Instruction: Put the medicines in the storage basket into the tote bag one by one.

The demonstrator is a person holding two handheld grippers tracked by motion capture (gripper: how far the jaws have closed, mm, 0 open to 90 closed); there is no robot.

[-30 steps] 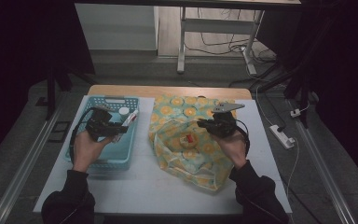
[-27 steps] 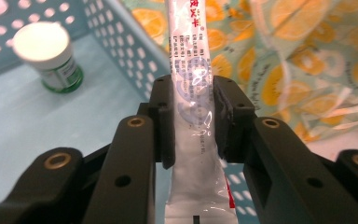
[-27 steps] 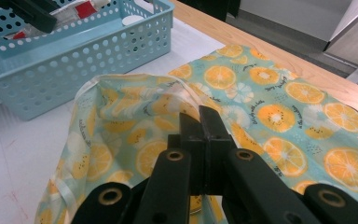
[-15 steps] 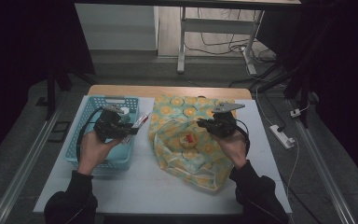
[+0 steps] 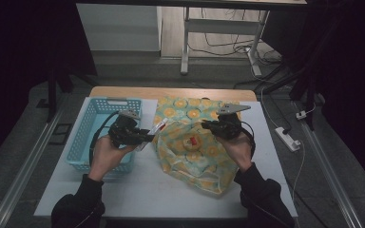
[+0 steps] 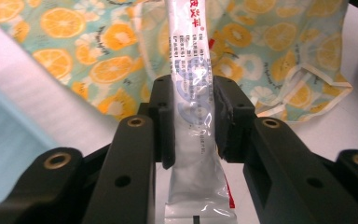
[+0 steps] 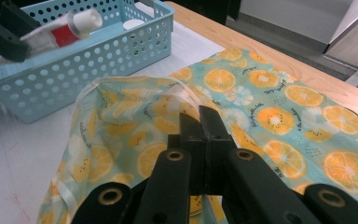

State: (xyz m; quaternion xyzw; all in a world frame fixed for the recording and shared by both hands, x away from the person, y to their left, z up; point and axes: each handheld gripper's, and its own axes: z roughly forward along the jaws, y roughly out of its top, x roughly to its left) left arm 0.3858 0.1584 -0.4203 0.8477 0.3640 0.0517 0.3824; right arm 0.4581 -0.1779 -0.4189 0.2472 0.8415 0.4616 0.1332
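The hand-held gripper (image 7: 200,122) pinches the orange-print bag's rim (image 7: 135,81); a blue basket (image 7: 98,51) sits beyond.

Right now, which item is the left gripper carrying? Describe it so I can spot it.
Between the blue basket and the orange-print bag, the left gripper clamps a white tube. Red lettering and a white cap set it apart.

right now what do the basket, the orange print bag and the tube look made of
Basket: rigid pale blue plastic, judging by its moulded rows of holes. Bag: thin woven cloth, probably; it creases softly and has stitched pale trim. Tube: glossy white plastic film, likely; it catches glare and wrinkles at the left gripper.
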